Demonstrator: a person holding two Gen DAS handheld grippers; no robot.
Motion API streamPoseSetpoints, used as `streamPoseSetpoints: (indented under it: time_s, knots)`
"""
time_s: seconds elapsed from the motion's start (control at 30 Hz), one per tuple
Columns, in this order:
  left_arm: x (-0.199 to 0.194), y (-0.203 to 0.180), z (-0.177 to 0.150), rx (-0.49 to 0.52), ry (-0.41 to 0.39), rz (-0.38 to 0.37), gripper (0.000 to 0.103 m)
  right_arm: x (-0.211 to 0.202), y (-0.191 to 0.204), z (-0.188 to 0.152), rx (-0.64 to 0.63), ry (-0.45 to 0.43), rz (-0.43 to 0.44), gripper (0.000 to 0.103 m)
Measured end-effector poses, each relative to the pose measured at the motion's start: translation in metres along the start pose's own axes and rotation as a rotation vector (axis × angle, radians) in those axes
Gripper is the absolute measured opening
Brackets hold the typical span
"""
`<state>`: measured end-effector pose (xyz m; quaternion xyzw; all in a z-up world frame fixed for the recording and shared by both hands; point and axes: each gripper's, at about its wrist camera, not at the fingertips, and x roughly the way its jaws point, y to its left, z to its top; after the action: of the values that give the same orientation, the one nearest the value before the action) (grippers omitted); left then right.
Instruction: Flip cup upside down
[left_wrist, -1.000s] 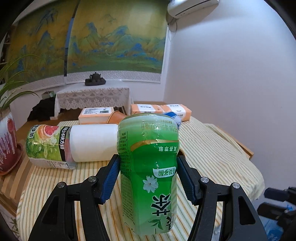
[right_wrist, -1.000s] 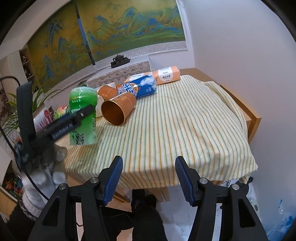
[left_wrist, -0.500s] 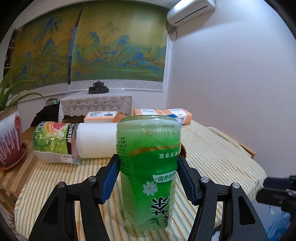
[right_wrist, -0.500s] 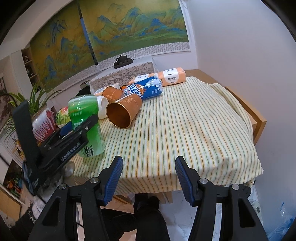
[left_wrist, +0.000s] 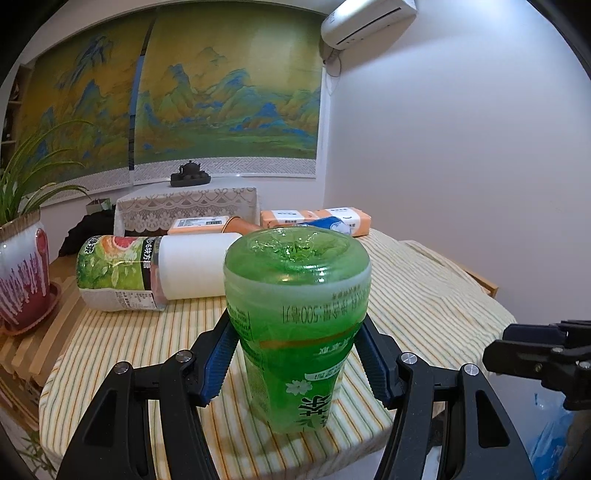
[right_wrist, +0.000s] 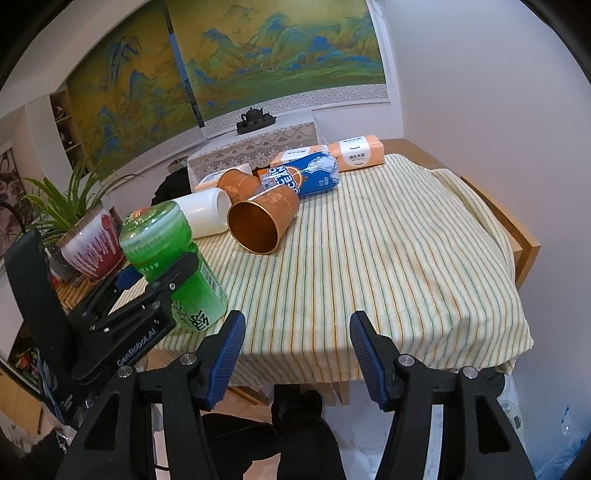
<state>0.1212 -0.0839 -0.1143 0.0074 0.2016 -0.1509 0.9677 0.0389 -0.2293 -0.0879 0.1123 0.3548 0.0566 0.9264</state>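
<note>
My left gripper is shut on a green translucent cup made from a cut tea bottle. The cup stands upside down, its closed end up and its printed label inverted, with its lower end at the striped tablecloth near the front edge. In the right wrist view the same green cup sits in the left gripper at the table's left front corner. My right gripper is open and empty, hanging off the front edge of the table.
A copper cup lies on its side mid-table, a second copper cup behind it. A white-and-green bottle, a blue can and orange tissue packs lie further back. A potted plant stands at the left.
The left gripper lowered the green cup toward the table's front edge and now looks down on its closed end. The right gripper stayed open near the table's front edge.
</note>
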Motion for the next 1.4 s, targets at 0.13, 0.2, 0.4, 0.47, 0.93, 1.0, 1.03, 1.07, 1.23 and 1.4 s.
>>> streamPoseSetpoints:
  time_s: [0.13, 0.2, 0.4, 0.47, 0.93, 1.0, 1.03, 1.07, 1.23, 1.4]
  knots:
    - [-0.002, -0.002, -0.001, 0.018, 0.005, 0.002, 0.066, -0.001, 0.001, -0.001, 0.002, 0.003, 0.007, 0.055]
    - [-0.004, -0.004, -0.001, 0.019, 0.008, -0.007, 0.067, -0.003, 0.001, -0.002, -0.001, 0.002, 0.006, 0.055]
    - [-0.016, -0.013, 0.001, 0.046, -0.029, -0.013, 0.09, -0.009, -0.001, -0.002, 0.005, -0.008, 0.002, 0.055]
    - [-0.017, -0.014, 0.001, 0.047, -0.025, -0.021, 0.097, -0.01, -0.001, -0.002, 0.006, -0.008, 0.002, 0.055]
    - [-0.045, -0.007, 0.003, 0.026, -0.018, -0.006, 0.102, -0.018, 0.007, -0.006, -0.016, -0.03, 0.003, 0.06]
    - [-0.052, -0.004, 0.003, 0.018, -0.017, -0.003, 0.102, -0.02, 0.011, -0.006, -0.031, -0.055, -0.004, 0.064]
    - [-0.056, -0.002, 0.002, 0.015, -0.016, -0.002, 0.102, -0.022, 0.013, -0.006, -0.038, -0.068, -0.007, 0.065]
    - [-0.06, -0.001, 0.002, 0.011, -0.015, 0.004, 0.102, -0.023, 0.015, -0.007, -0.045, -0.082, -0.011, 0.065]
    - [-0.087, 0.006, -0.005, -0.013, 0.011, 0.047, 0.102, -0.033, 0.022, -0.006, -0.072, -0.149, -0.036, 0.071]
    - [-0.121, 0.009, -0.006, -0.026, 0.034, 0.131, 0.102, -0.047, 0.033, -0.008, -0.105, -0.217, -0.074, 0.081]
